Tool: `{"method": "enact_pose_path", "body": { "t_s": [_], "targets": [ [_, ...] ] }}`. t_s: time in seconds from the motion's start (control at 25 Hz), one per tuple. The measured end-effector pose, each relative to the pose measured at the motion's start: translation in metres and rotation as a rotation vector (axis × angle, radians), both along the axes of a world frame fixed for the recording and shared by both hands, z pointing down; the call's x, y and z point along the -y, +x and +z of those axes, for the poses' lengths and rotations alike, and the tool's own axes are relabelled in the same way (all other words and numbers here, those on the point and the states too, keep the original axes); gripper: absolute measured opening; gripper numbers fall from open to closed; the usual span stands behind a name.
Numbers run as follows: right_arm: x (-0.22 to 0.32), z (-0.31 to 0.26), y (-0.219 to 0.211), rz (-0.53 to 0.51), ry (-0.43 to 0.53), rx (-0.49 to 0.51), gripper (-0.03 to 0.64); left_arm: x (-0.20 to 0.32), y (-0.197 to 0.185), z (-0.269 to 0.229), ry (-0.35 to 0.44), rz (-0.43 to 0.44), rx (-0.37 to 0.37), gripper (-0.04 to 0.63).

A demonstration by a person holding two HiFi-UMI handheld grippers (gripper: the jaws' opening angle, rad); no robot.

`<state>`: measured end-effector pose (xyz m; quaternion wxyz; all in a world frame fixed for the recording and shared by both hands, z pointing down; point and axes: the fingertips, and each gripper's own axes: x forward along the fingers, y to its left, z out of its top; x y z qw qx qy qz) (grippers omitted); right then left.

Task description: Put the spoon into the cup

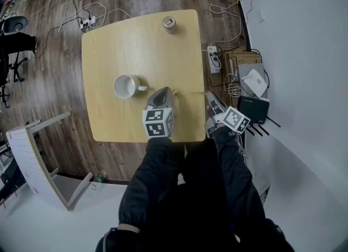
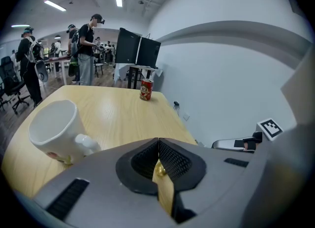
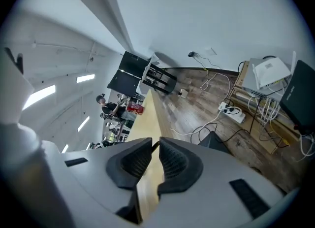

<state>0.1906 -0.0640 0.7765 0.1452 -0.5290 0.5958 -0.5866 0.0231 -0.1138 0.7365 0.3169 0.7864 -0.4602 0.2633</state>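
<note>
- Head view: the spoon was seen spanning the gap between the left gripper and the right gripper, with one end at each. This two-ended hold was judged to be a handover, so that the left side could carry it on.
- The cup stood upright on the table, just ahead and to the left of the left gripper, with its handle turned toward that gripper. A can stood well ahead, clear of the path.
- Left gripper view: the jaws were clenched on the gold end of the spoon, which was gripped endwise. The cup was near at front-left, with nothing between.
- Right gripper view: the jaws were drawn almost together. A thin dark sliver, judged to be the spoon's handle end, was pinched at their tips. Beyond them only the table edge, floor cables and a power strip were shown.
</note>
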Motion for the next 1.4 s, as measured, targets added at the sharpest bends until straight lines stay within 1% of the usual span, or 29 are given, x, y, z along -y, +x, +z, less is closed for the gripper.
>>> {"method": "enact_pose_path", "body": {
  "t_s": [0.12,0.24,0.52,0.72,0.88,1.04,1.12,1.24,1.4],
  "targets": [
    [0.009,-0.024,-0.005,0.001,0.067,0.063,0.043,0.001,-0.002,-0.007,0.009,-0.004,-0.009,0.034],
    [0.014,-0.044,-0.008,0.009,0.112,0.103,0.026,0.001,-0.004,-0.017,0.018,-0.007,-0.015,0.034],
    [0.030,-0.076,-0.014,0.000,0.165,0.103,0.025,0.007,-0.014,-0.040,0.050,-0.039,-0.033,0.034],
    [0.048,-0.106,-0.030,-0.032,0.247,0.102,0.025,0.014,-0.036,-0.061,0.085,-0.090,-0.042,0.034],
    [0.070,-0.144,-0.067,-0.070,0.299,0.149,0.025,0.018,-0.064,-0.076,0.104,-0.139,-0.040,0.034],
    [0.089,-0.166,-0.103,-0.138,0.346,0.167,0.025,0.021,-0.094,-0.087,0.119,-0.192,-0.032,0.034],
    [0.097,-0.169,-0.123,-0.174,0.346,0.167,0.025,0.020,-0.110,-0.086,0.118,-0.215,-0.027,0.034],
    [0.105,-0.165,-0.154,-0.227,0.331,0.138,0.025,0.016,-0.138,-0.082,0.110,-0.256,-0.017,0.034],
    [0.110,-0.155,-0.192,-0.271,0.312,0.111,0.025,0.006,-0.172,-0.076,0.093,-0.308,-0.009,0.034]
  ]
}}
